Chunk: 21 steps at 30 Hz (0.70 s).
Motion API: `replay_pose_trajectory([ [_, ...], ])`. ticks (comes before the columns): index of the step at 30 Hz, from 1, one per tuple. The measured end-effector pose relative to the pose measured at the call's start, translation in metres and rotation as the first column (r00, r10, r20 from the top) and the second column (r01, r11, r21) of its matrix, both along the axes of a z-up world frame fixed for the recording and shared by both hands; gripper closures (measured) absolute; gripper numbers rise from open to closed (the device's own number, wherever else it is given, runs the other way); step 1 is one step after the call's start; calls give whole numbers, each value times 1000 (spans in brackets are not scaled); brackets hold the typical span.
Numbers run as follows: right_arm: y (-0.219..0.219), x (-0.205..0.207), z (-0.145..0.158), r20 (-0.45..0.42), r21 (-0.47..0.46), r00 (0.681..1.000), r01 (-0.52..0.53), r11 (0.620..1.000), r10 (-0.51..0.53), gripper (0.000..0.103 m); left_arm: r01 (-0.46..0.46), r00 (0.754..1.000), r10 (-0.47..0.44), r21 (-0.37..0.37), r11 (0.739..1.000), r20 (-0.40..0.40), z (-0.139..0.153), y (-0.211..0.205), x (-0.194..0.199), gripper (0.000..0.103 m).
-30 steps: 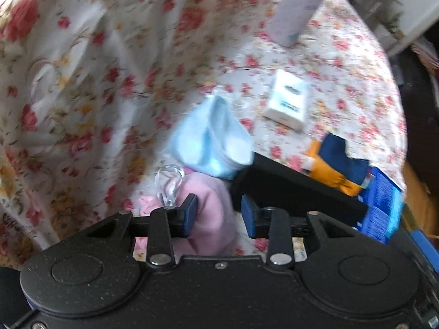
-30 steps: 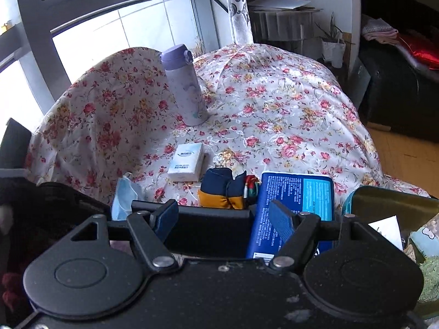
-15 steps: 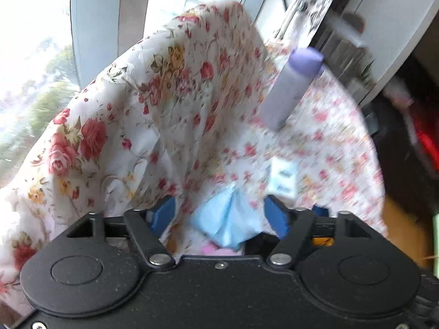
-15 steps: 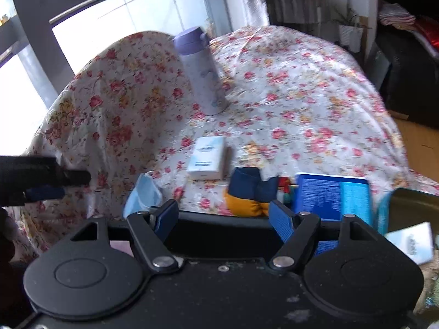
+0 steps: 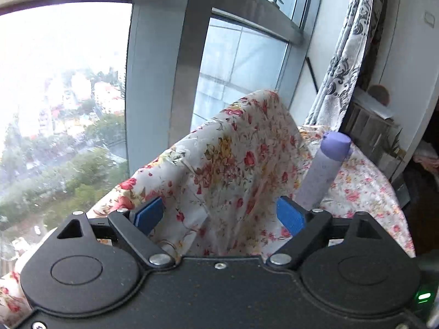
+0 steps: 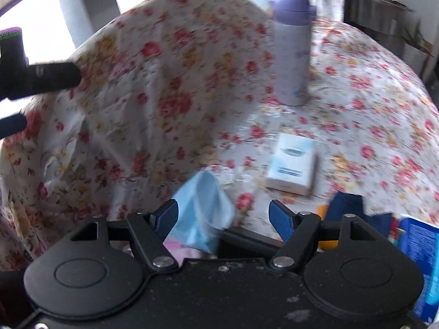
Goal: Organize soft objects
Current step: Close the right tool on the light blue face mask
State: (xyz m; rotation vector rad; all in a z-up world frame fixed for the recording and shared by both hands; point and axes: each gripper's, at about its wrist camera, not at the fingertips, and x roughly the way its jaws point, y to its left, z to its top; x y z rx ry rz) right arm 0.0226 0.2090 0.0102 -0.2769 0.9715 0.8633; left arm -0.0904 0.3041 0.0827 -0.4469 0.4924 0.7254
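Raised from the pile, left tool point(image 5: 219, 213) gapes toward the window point(image 5: 241, 54).

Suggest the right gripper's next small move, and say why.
Probably ease the right gripper forward and down around the light blue face mask: its jaws stand open and hold nothing, and the mask sits just ahead between them, nearer the left finger.

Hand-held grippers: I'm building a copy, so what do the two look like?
Both match: the left hand-held gripper and right hand-held gripper have matte black bodies with two round discs, silver pivot screws, angled black linkages and ribbed blue finger pads. A green light glows beside the left.
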Motion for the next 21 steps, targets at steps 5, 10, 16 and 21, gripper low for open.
replay_pose_trajectory([
  [5, 25, -6, -17, 26, -52, 998, -52, 997, 54, 29, 9, 999, -8, -32, 999, 33, -7, 9, 3, 17],
  [10, 41, -8, -35, 59, -118, 992, -100, 988, 108, 29, 12, 998, -9, -51, 999, 57, -9, 10, -5, 17],
  [16, 42, -4, -40, 15, -119, 994, -105, 987, 107, 70, 18, 999, -15, -59, 998, 49, -11, 10, -5, 17],
  [21, 22, 14, -18, 7, -6, 1000, -9, 1000, 9, 74, 22, 999, -19, -90, 996, 37, -16, 16, -2, 17],
])
